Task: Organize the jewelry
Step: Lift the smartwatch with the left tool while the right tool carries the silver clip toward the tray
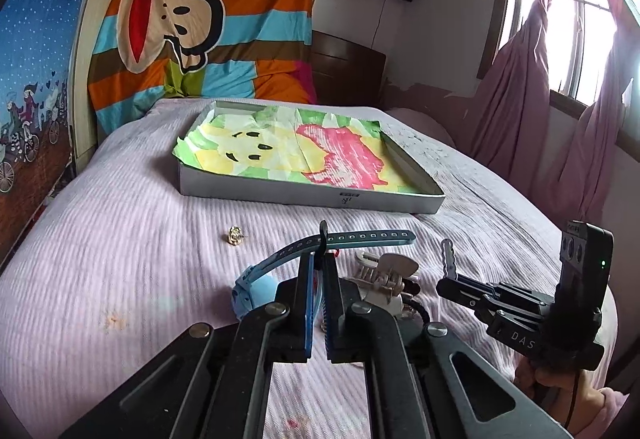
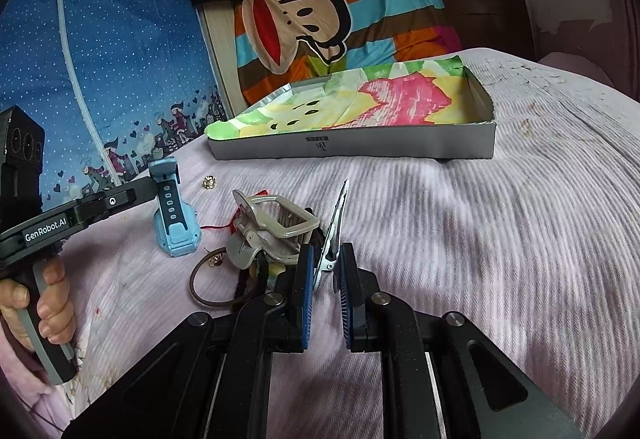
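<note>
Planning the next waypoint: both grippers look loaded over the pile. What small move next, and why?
Probably carry the left gripper, shut on the blue watch strap, forward to the open box and release there. The box holds only its paper lining, and the right gripper already grips a metal hair clip.

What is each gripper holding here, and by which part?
Left gripper is shut on the blue watch, gripping its strap. Right gripper pinches the silver hair clip by its hinge end.
</note>
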`<control>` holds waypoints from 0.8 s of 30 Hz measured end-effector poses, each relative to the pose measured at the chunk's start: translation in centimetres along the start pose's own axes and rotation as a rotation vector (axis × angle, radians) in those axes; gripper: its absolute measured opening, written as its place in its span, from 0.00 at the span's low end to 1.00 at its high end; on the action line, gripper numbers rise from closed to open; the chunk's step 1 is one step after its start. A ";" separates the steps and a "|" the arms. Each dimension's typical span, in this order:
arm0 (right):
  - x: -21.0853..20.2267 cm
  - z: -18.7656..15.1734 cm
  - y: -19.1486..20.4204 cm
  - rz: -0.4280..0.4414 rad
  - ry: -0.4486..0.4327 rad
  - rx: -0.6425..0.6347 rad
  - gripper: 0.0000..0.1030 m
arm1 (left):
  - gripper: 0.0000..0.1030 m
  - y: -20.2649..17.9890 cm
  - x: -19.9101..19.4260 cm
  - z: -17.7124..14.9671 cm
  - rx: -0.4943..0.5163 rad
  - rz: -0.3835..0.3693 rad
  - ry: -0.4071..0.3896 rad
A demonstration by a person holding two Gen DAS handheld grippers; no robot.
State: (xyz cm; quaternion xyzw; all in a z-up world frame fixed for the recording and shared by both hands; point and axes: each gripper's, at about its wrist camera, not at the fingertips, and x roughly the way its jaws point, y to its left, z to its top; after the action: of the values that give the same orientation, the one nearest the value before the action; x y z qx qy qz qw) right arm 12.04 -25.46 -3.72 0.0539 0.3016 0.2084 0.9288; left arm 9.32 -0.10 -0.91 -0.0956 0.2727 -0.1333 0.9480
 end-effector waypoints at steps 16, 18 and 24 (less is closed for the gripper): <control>0.7 -0.3 0.0 0.011 0.017 0.003 0.11 | 0.04 -0.2 1.7 -0.9 0.007 0.021 0.099; 0.7 0.0 0.0 0.014 0.016 -0.002 0.11 | 0.03 -0.3 1.5 -0.3 0.013 0.024 0.086; 0.7 3.1 0.2 0.015 -0.037 -0.031 0.11 | 0.03 -0.9 0.7 3.0 0.012 -0.019 0.023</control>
State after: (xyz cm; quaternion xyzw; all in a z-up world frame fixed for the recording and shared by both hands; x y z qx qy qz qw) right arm 14.30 -24.92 -1.55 0.0456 0.2807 0.2189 0.9334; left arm 11.34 -0.82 1.47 -0.0909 0.2820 -0.1450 0.9440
